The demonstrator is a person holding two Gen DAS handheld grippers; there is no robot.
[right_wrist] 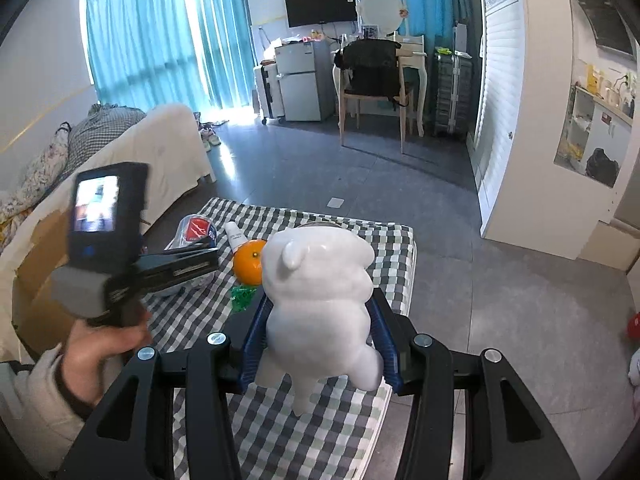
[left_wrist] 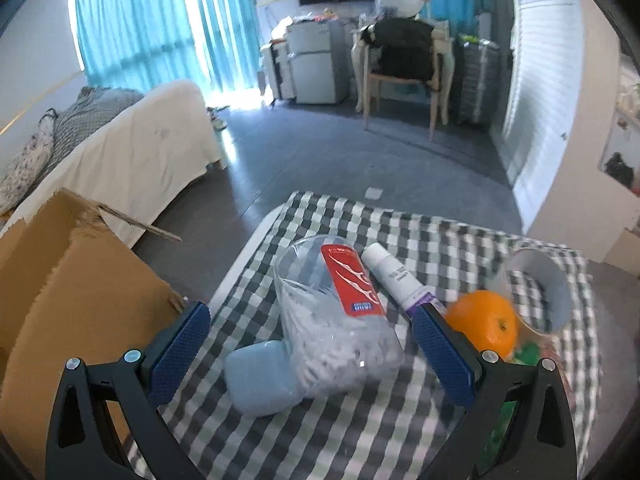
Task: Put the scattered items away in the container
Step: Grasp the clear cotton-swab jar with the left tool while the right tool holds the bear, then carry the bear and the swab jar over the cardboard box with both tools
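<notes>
With the right gripper (right_wrist: 320,344) clamped on the white figurine (right_wrist: 320,304), bring the left gripper's (left_wrist: 312,344) wide fingers squarely around the clear jar (left_wrist: 332,320) lying mid-worktop, then close gently before carrying it left to the cardboard box (left_wrist: 80,280).

Left gripper (left_wrist: 310,332) jaws spread wide; right gripper (right_wrist: 318,334) jaws clamped

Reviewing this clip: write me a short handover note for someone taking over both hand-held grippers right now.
Left hand-held gripper: open, hovering over the clear floss-pick jar lying on the checked cloth.
Right hand-held gripper: shut on the white bear figurine, lifted above the table.
Cardboard box: left of the table.
Done: nothing visibly in the box.
Left: box the figurine, then the jar, blue case, white tube, orange, cup and green item.
</notes>
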